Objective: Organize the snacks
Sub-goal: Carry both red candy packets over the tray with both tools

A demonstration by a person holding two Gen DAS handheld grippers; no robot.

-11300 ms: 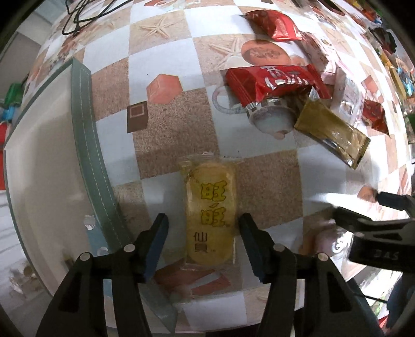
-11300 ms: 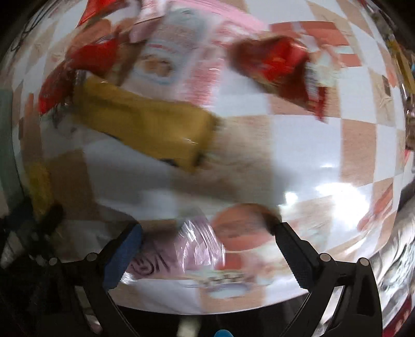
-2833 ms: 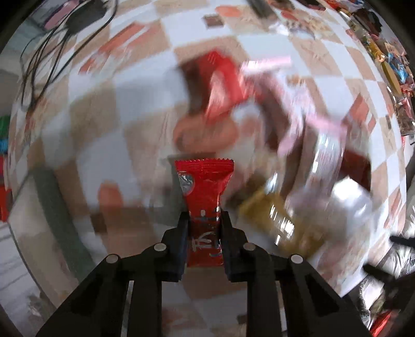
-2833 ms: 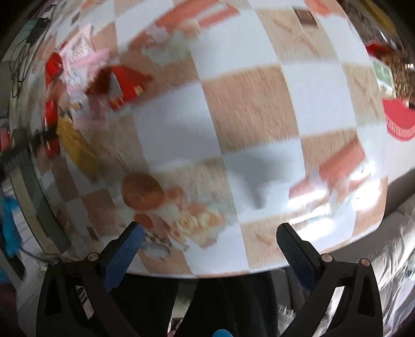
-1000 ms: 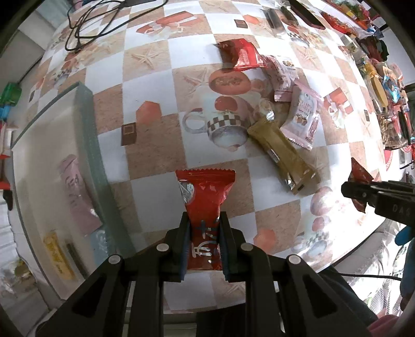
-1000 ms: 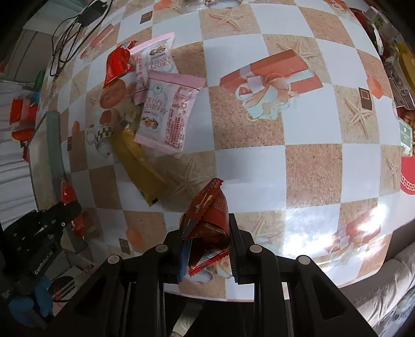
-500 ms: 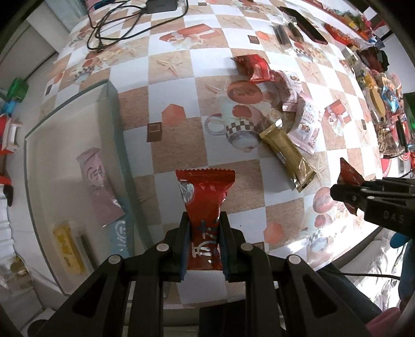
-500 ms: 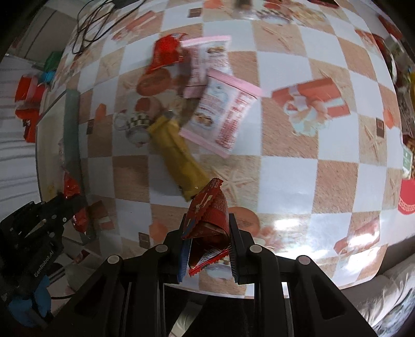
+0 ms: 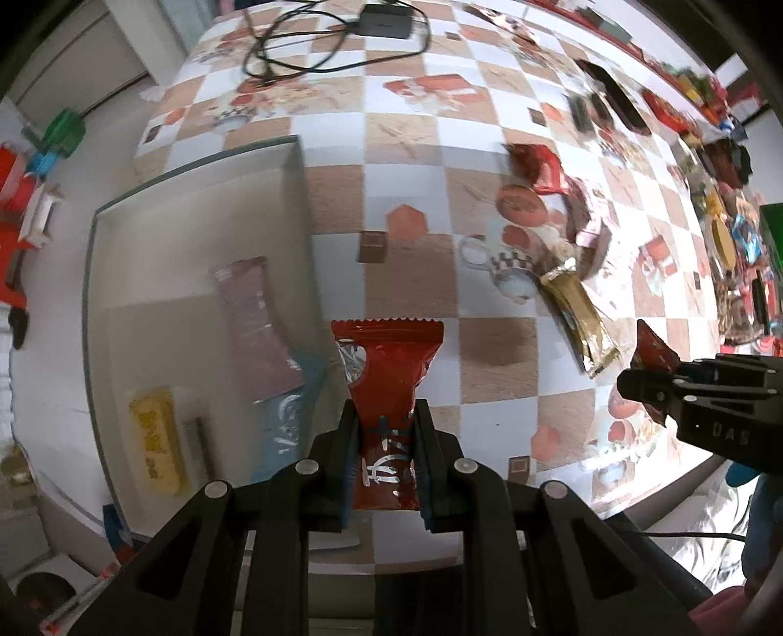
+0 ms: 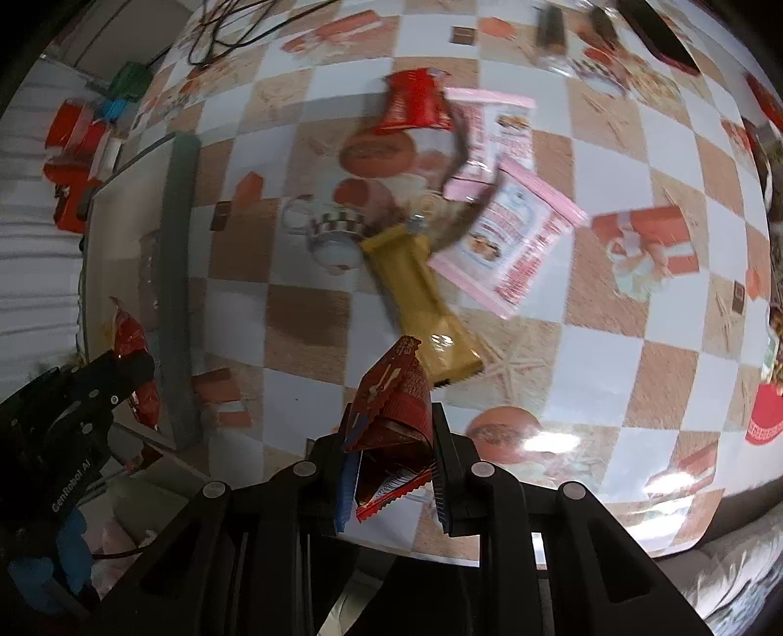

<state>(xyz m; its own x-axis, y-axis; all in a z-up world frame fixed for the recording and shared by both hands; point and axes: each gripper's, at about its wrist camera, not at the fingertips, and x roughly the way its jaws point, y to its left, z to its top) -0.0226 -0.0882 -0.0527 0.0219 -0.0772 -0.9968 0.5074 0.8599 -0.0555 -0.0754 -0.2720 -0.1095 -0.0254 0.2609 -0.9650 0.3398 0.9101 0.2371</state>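
Held packets: two. The left gripper (image 9: 386, 452) is clenched on a glossy red foil snack packet (image 9: 386, 386), held just beside the wall of the grey-rimmed white rectangular tray (image 9: 195, 169); the right gripper (image 10: 391, 469) is clamped on a crumpled dark-red wrapper (image 10: 396, 406), well to the right of the tray.
Tray contents: three in the left view, namely a mauve pouch (image 9: 254, 318), a yellow bar (image 9: 154, 440) and a pale blue packet (image 9: 288, 428).
Loose snacks: right view shows four right of the tray: a gold bar (image 10: 416, 298), two pink-edged packs (image 10: 514, 239) and a red pack (image 10: 416, 102).
Surface: checkered tan-and-white tablecloth (image 9: 411, 127); black cables (image 9: 318, 44) lie beyond the tray.

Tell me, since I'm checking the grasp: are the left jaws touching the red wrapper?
Touching. The left wrist view shows the left gripper shut on the red wrapper, both jaws pressed against its lower half.
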